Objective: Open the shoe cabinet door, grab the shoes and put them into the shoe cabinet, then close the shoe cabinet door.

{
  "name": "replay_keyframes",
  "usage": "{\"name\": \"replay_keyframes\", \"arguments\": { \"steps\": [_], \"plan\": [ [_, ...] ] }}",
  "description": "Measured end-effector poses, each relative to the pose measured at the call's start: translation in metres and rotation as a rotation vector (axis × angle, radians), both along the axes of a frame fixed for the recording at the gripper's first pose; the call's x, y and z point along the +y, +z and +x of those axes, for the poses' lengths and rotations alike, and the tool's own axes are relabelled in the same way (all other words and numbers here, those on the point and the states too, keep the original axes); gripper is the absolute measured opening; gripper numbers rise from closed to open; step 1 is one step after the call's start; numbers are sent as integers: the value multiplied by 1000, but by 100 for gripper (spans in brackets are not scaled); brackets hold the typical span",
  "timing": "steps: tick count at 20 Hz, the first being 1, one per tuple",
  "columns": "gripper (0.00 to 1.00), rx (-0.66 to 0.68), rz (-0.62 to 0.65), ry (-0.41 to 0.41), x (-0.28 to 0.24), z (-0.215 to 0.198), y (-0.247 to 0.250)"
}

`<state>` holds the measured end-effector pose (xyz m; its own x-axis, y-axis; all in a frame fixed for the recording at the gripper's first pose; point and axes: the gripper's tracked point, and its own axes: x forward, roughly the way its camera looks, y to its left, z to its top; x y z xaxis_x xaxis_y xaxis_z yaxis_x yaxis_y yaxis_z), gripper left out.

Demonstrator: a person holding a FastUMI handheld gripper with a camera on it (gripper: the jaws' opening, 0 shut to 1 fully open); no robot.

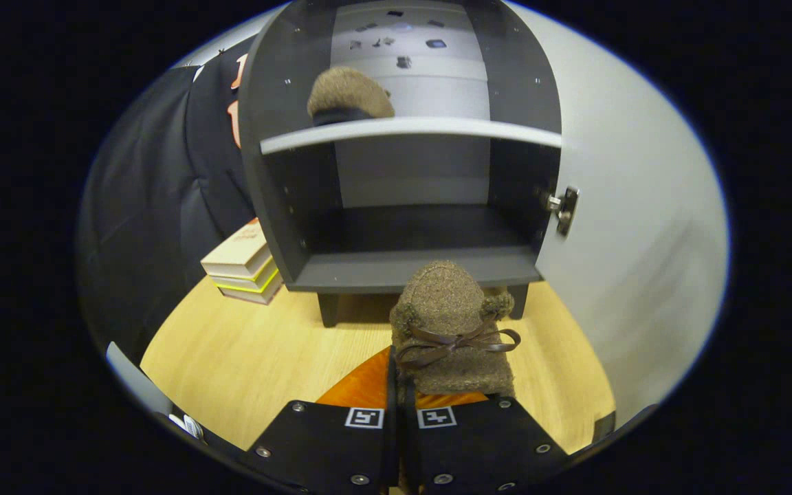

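Gripper (399, 412) pinched shut on brown felt slipper (447, 323), held above wooden tabletop just before open shoe cabinet (396, 268); matching slipper (348, 93) already on upper shelf (410, 129). Risk: toe catching lower shelf's front edge, loosening the narrow heel grip.

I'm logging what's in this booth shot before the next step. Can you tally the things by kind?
Shoes: 2 (brown shoe in the gripper, its fingers closed on it; second shoe on the upper shelf)
Cabinets: 1 (shoe cabinet, door open)
Book stacks: 1 (books beside the cabinet)
Total: 4
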<state>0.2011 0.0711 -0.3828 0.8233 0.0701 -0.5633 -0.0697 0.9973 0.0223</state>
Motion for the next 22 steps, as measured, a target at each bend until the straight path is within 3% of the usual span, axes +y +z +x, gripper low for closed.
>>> {"name": "replay_keyframes", "arguments": {
  "steps": [10,15,22],
  "plan": [
    [4,-170,2,-87,1,-15,157],
    [4,-195,-37,-70,1,11,181],
    [3,-207,-44,-36,0,89,186]
  ]
}}
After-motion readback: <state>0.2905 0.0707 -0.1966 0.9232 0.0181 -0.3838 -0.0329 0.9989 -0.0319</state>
